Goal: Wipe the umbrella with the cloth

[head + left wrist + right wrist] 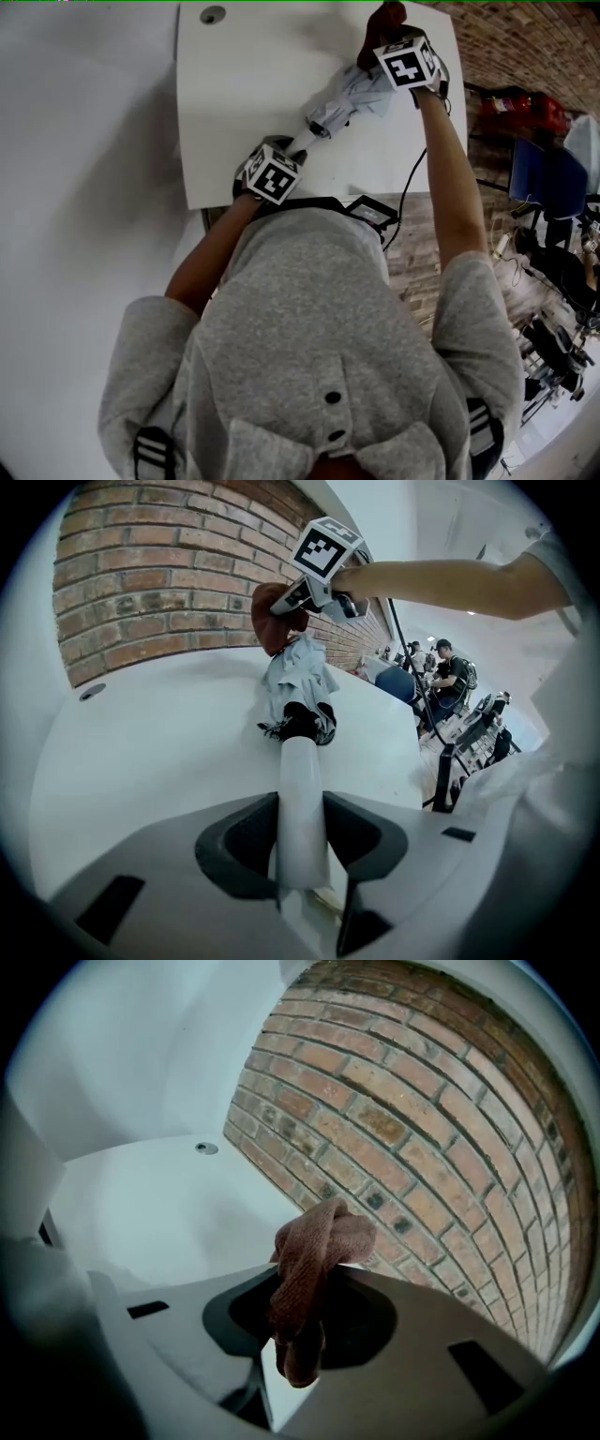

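A folded grey umbrella (352, 98) lies slanted on the white table (234, 103), its white handle (303, 808) pointing toward me. My left gripper (286, 159) is shut on that handle at the table's near edge. My right gripper (389, 33) is shut on a reddish-brown cloth (309, 1269), bunched and hanging between the jaws. In the left gripper view the cloth (274, 621) sits at the umbrella's far tip (298, 667), under the right gripper (305, 592). The right gripper view looks past the cloth at table and wall, so the umbrella is hidden there.
A brick wall (441, 1138) runs along the table's far right side. A round hole (213, 14) sits in the table's far left part. A cable (408, 192) hangs off the table's right edge. Chairs, equipment and people (450, 682) fill the room on the right.
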{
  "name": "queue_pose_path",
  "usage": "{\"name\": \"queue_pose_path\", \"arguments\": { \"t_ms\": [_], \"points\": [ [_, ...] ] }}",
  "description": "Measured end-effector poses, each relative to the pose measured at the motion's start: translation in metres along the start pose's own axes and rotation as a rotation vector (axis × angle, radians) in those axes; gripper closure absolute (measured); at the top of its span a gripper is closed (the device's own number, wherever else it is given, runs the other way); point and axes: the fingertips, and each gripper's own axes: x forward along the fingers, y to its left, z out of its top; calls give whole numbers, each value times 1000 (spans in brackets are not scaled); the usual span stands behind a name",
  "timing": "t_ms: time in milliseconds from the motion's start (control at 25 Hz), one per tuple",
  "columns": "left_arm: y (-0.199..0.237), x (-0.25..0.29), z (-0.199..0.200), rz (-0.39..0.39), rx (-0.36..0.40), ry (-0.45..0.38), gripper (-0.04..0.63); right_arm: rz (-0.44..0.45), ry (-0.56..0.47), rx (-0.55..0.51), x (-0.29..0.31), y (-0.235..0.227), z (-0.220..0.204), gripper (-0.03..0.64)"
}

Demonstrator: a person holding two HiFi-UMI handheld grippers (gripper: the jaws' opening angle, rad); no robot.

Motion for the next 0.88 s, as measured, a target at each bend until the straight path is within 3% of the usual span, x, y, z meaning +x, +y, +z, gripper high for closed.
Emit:
{"name": "queue_pose_path", "arguments": {
  "t_ms": [120, 360, 880],
  "points": [
    [-2, -4, -1, 2, -5, 4, 440, 34, 16, 9, 3, 12, 0, 522],
    [0, -2, -1, -2, -1, 1, 440, 173, 27, -69, 7, 65, -15, 522],
    [2, -8, -1, 17, 8, 6, 440, 320, -26, -146, -28, 121, -11, 523]
  ]
}}
